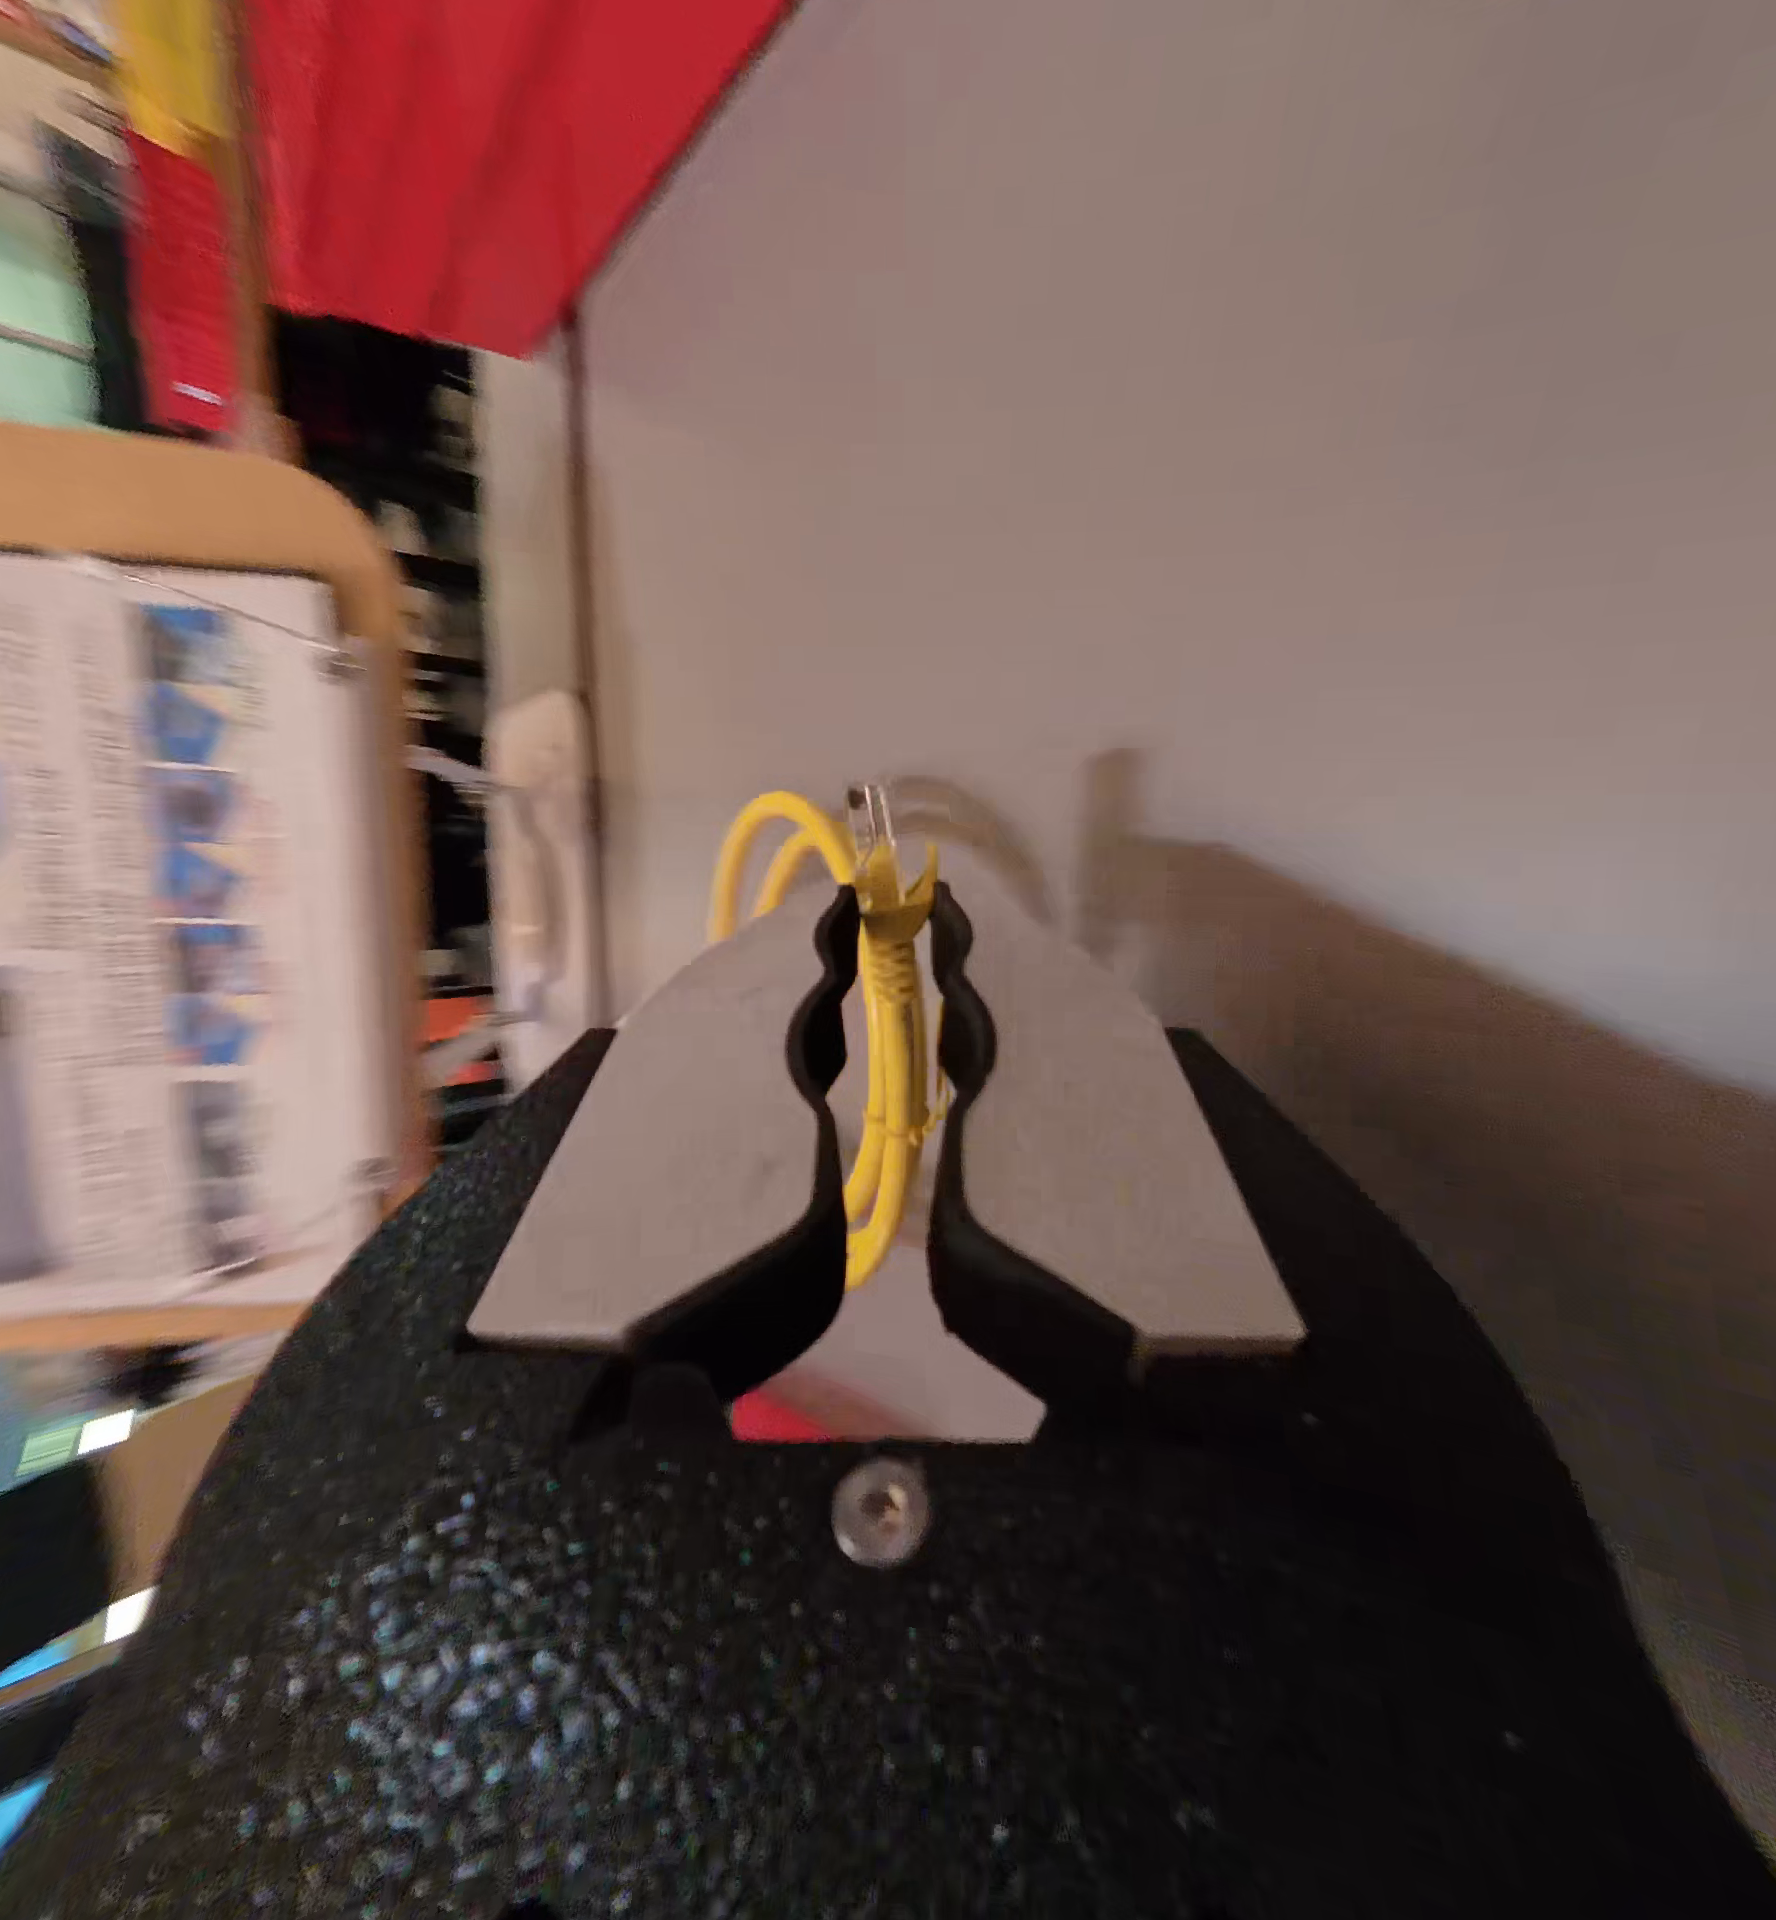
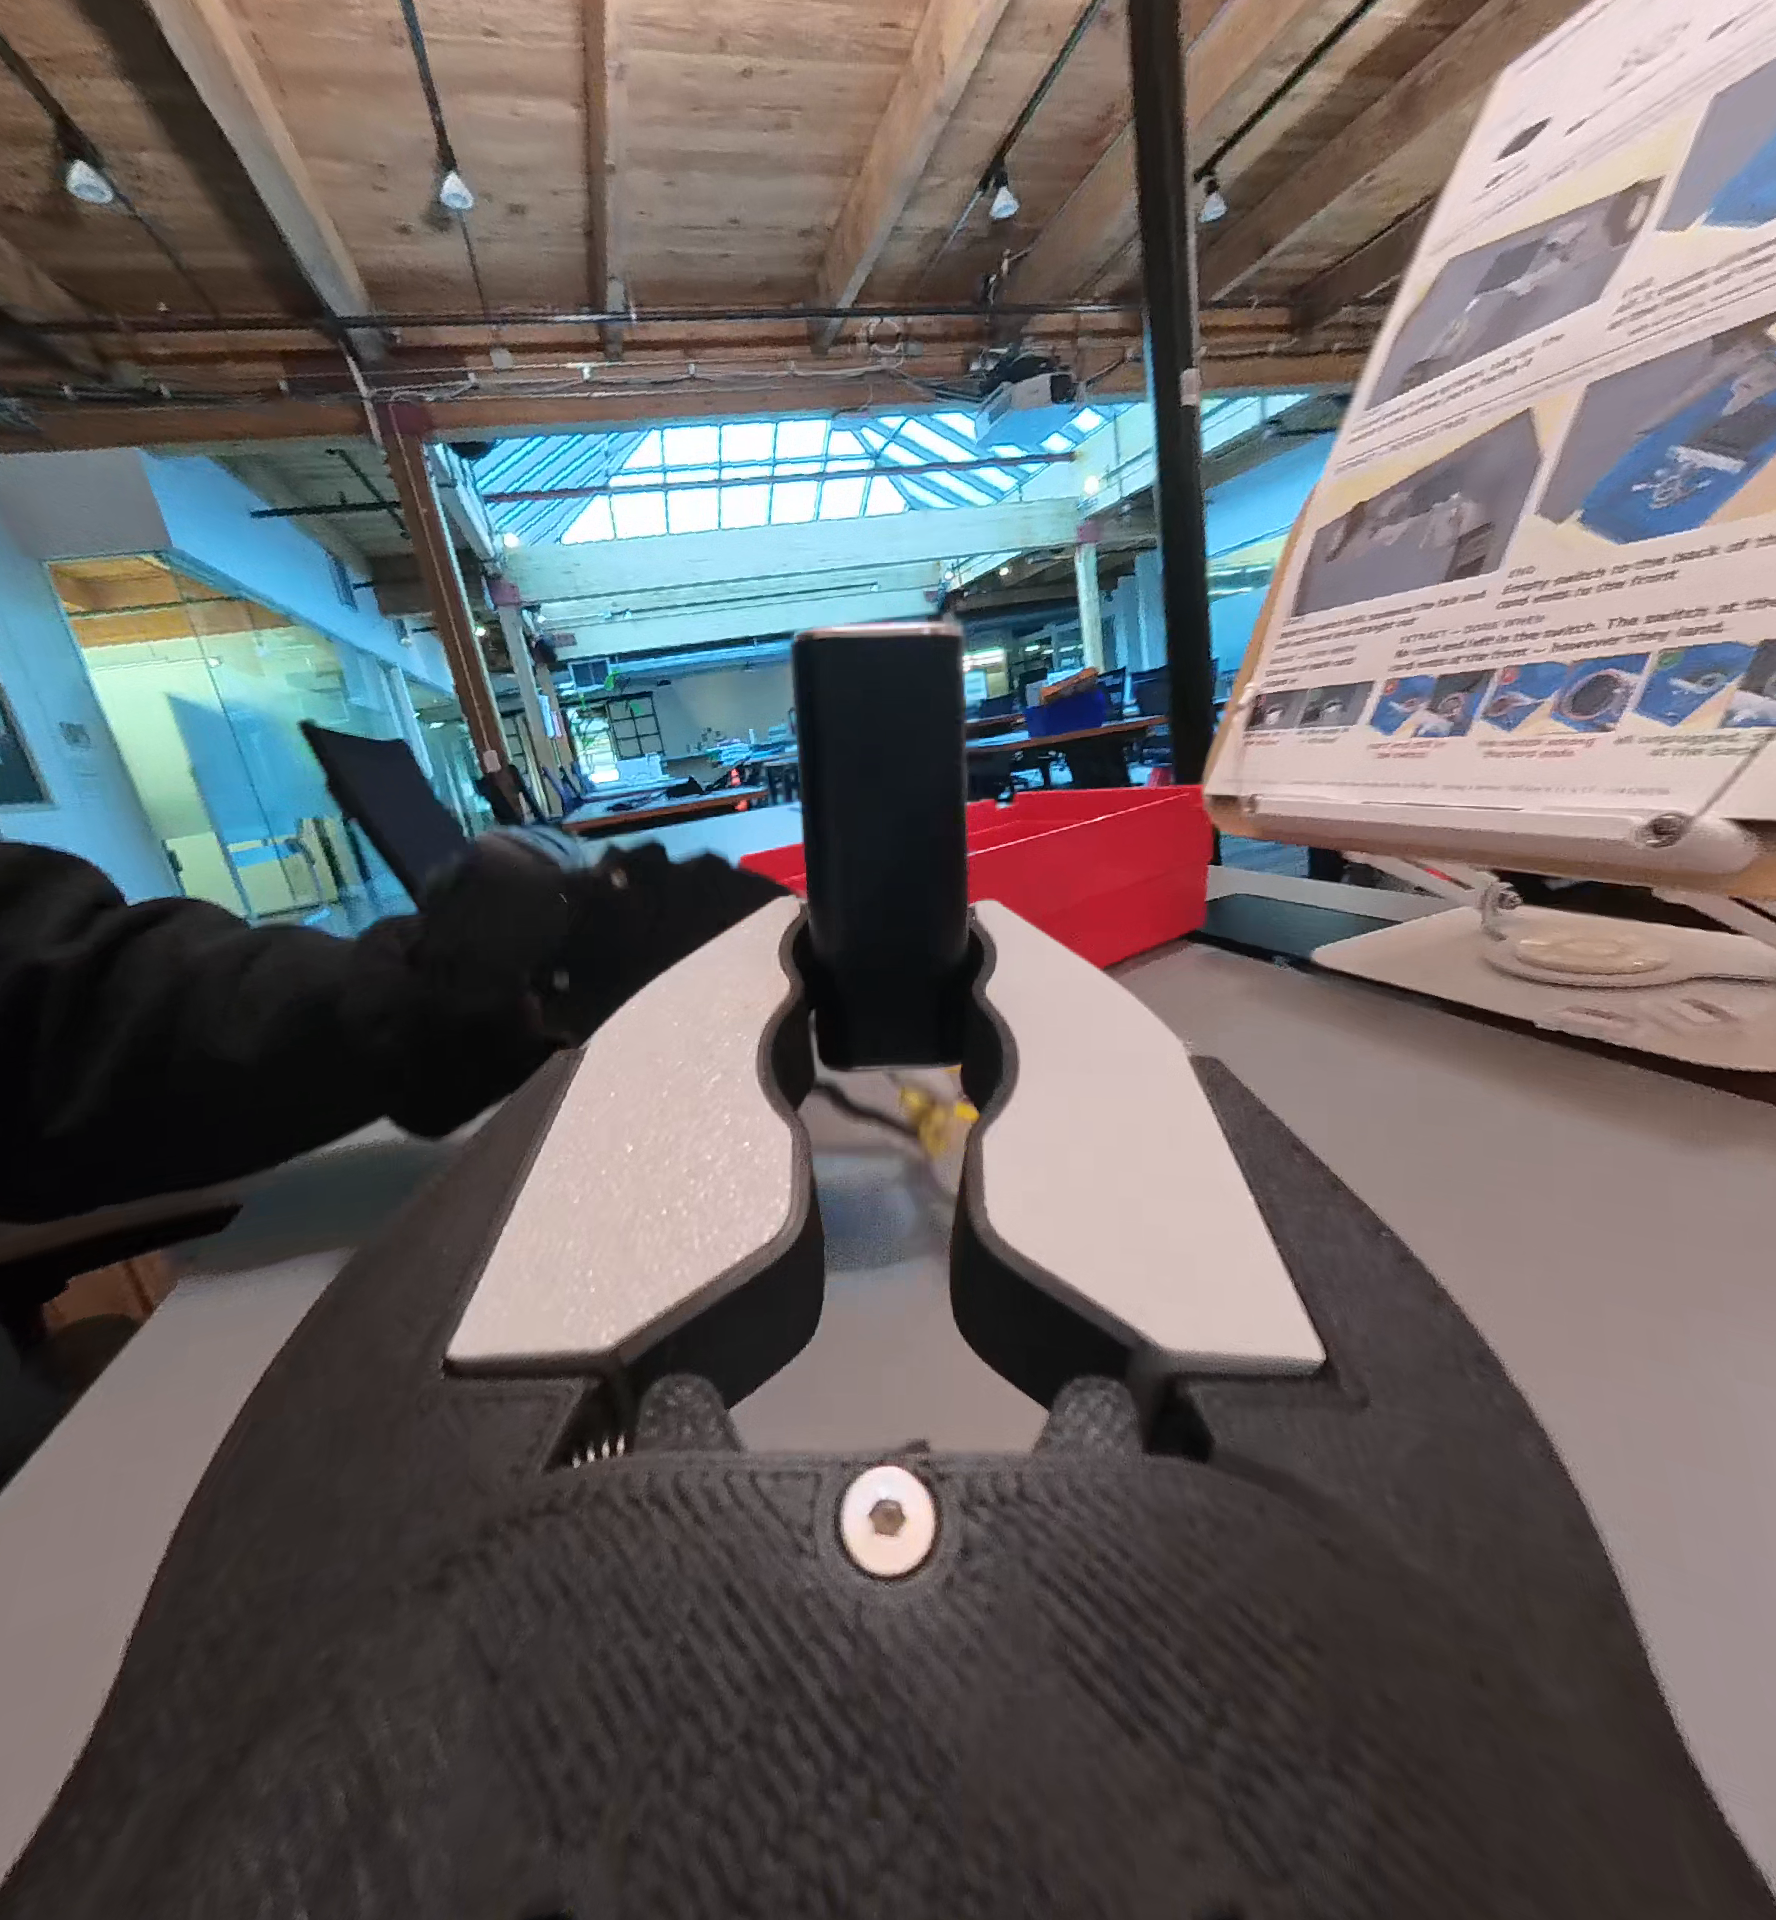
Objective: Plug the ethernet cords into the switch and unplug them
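Two grippers are showing, one per wrist view: the left gripper [image 1: 894, 904] and the right gripper [image 2: 884, 997]. One yellow cord [image 1: 899, 1049] is sitting between the left gripper's tips, ending in one clear plug [image 1: 868, 826]. One black switch [image 2: 879, 831] is standing upright in the right gripper. One red bin [image 2: 1081, 862] is lying on the grey bench [image 2: 1486, 1195]. One printed sheet [image 2: 1590, 468] is leaning on one white stand [image 2: 1590, 966]. One black sleeve [image 2: 188, 1018] is reaching in from the left.
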Demonstrator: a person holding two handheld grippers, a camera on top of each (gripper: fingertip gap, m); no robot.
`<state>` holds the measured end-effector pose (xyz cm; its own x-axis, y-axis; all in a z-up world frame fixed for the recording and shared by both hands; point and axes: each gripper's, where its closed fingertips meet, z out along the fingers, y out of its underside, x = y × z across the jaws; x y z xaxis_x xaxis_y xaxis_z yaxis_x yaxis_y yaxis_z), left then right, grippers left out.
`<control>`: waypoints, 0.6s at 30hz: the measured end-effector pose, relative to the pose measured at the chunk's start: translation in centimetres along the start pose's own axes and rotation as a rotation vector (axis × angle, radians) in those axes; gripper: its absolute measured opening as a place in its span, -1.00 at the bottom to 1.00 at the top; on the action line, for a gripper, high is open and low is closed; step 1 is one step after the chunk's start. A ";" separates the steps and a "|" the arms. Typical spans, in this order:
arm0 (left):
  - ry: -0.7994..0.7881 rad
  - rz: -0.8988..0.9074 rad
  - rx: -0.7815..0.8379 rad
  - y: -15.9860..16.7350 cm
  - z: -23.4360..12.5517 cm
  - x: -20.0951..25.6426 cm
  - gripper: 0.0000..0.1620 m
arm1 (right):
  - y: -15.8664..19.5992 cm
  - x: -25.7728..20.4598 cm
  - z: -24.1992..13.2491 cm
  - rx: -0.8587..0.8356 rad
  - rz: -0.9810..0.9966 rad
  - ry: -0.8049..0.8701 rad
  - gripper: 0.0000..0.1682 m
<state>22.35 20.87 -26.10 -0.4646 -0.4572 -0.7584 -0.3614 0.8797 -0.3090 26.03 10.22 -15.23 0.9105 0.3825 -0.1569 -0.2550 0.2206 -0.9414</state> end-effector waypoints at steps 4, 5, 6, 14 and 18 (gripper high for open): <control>-0.303 0.326 -0.081 -2.2 -5.8 -4.9 -0.84 | 1.1 -2.1 0.1 -0.058 0.006 -0.046 -0.70; -0.380 0.417 -0.100 -3.1 -7.3 -6.0 -0.84 | 1.2 -2.7 0.3 -0.060 0.015 -0.067 -0.70; -0.443 0.509 -0.126 -3.9 -8.7 -6.9 -0.84 | 1.3 -3.3 0.5 -0.064 0.022 -0.090 -0.70; -0.703 1.002 -0.189 -8.8 -15.9 -10.6 -0.84 | 3.3 -7.6 3.3 -0.295 0.172 -0.278 -0.69; -0.685 1.147 -0.158 -10.1 -16.8 -10.0 -0.84 | 2.2 -10.3 4.3 -0.335 0.168 -0.359 -0.70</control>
<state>17.07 14.33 -5.78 -0.0880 0.7195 -0.6889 -0.1538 0.6734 0.7231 14.74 10.63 -14.42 0.6817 0.6849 -0.2572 -0.2162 -0.1473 -0.9652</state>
